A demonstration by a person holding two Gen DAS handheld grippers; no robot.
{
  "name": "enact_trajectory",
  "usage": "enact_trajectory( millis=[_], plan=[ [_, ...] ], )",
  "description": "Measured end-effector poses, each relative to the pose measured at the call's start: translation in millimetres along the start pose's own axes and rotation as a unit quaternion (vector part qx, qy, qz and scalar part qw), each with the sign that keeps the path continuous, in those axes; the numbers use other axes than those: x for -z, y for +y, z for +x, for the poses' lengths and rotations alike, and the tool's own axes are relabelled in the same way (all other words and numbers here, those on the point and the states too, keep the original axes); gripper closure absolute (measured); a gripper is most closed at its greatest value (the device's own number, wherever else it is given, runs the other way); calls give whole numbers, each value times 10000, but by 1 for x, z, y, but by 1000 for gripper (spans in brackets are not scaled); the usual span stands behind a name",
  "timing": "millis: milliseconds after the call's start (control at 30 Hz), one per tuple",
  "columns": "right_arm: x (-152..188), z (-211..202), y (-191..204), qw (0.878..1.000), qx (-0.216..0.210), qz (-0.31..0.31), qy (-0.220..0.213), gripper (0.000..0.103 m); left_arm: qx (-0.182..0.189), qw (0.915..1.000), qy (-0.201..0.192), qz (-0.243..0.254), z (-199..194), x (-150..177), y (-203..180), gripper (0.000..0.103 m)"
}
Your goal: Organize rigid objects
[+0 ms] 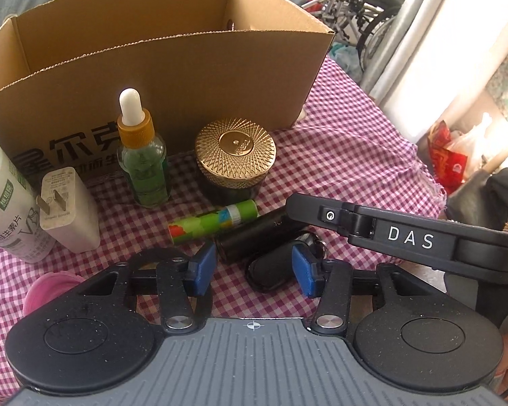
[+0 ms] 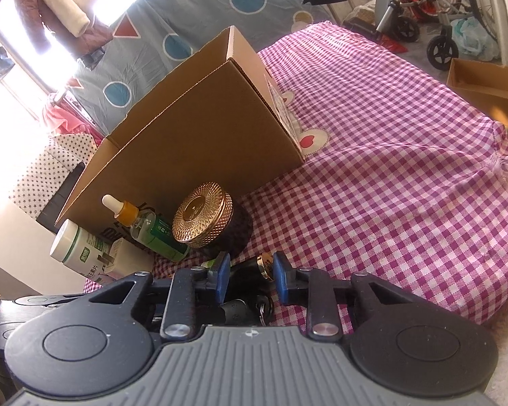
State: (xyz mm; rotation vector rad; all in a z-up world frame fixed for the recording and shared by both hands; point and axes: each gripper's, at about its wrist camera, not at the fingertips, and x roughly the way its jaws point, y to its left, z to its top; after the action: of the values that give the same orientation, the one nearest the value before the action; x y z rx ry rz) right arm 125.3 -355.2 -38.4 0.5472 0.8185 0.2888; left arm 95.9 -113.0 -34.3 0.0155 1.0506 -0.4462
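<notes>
I see a table (image 1: 355, 142) under pink checked cloth, an open cardboard box (image 1: 172, 67) on it, wheelchairs (image 2: 433, 17) beyond. A black tube (image 1: 254, 235) lies flat before me, its long axis slanting up rightward. My left tongs (image 1: 254, 267) stand half spread around a dark object, not pinching; right tongs (image 2: 250, 277) straddle the gold-capped tube end, untouched.

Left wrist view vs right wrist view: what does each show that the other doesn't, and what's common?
Left wrist only: the green patterned tube lying on the cloth, the right gripper's arm marked DAS, and the left gripper over a black key fob.

Right wrist only: a second, small cardboard box on the floor, the blanket with circles and triangles, and the right gripper.

Both: the big cardboard box, dropper bottle, gold-lidded jar, white charger, white supplement bottle, checked cloth.
</notes>
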Motion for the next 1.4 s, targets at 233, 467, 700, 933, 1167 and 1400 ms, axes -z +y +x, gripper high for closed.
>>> enact_trajectory(
  millis=[233, 467, 700, 933, 1167, 1400],
  plan=[
    [-1, 5, -6, 9999, -92, 144, 15, 74, 0, 10000, 37, -69, 4, -4, 0, 53],
    [1, 8, -5, 9998, -102, 160, -26, 74, -68, 9999, 14, -106, 4, -6, -1, 53],
    [-2, -1, -1, 9996, -107, 175, -169, 74, -88, 9998, -159, -56, -4, -10, -6, 53],
    [-7, -19, 12, 9990, -51, 32, -440, 74, -57, 9989, -459, 27, -22, -12, -13, 54],
    [-13, -42, 31, 9970, -104, -144, -758, 74, -78, 9958, -902, 125, -52, -12, -22, 54],
    [-29, -63, 65, 9915, -262, -518, -1165, 73, -186, 9887, -1481, 145, -86, -18, -22, 54]
  ],
)
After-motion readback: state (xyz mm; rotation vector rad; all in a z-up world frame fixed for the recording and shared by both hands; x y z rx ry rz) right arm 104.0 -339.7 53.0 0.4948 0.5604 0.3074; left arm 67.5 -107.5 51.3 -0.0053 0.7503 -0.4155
